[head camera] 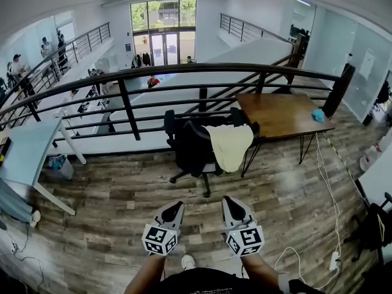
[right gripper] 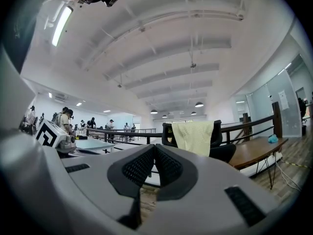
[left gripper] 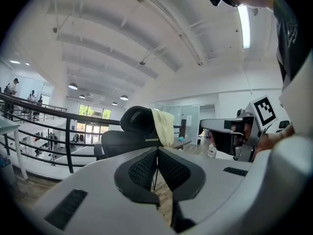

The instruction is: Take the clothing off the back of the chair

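Note:
A pale yellow garment (head camera: 229,144) hangs over the back of a black office chair (head camera: 192,147) that stands by the railing. In the left gripper view the garment (left gripper: 164,126) drapes the chair (left gripper: 128,138) straight ahead, some way off. From the right gripper view the garment (right gripper: 194,137) shows ahead and slightly right. My left gripper (head camera: 173,211) and right gripper (head camera: 231,208) are held side by side, well short of the chair. Both are shut with nothing between the jaws (left gripper: 157,151) (right gripper: 154,147).
A black metal railing (head camera: 184,94) runs behind the chair. A brown wooden desk (head camera: 282,114) with a blue object (head camera: 318,116) stands right of it. A light table (head camera: 27,152) is at left. White cables (head camera: 334,225) and a power strip lie on the wood floor at right.

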The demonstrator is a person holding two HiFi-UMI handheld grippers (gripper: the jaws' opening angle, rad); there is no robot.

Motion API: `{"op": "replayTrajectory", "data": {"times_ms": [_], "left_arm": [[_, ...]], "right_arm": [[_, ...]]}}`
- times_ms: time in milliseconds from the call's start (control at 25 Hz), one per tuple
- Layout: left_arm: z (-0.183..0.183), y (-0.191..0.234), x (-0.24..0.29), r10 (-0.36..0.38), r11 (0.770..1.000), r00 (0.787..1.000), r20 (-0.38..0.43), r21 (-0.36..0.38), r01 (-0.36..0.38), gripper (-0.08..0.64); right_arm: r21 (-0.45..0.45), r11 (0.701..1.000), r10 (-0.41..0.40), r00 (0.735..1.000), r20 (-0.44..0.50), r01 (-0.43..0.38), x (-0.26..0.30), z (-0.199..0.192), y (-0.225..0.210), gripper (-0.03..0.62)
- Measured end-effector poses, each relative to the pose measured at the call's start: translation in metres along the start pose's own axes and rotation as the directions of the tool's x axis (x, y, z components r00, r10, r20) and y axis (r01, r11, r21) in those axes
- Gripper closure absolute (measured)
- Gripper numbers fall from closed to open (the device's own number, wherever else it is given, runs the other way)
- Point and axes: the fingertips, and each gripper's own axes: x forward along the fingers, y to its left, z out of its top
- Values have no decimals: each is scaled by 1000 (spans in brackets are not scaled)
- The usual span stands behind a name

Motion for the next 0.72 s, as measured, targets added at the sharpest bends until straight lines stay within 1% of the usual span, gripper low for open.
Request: {"op": "replayTrajectory", "data": {"times_ms": [240, 400, 720], "left_arm": [[11, 25, 19, -25, 1000, 1000, 16, 17, 24, 548], [12, 38, 31, -43, 999, 999, 10, 26, 43, 548], [18, 48, 52, -62, 998, 998, 7, 33, 62, 548]], "right_arm": [[1, 1000, -19, 1000, -22, 19, 29, -13, 2, 571], [-3, 999, -49, 998, -31, 49, 46, -20, -2, 571], [-5, 998, -63, 997, -34, 63, 66, -19, -14, 571]]}}
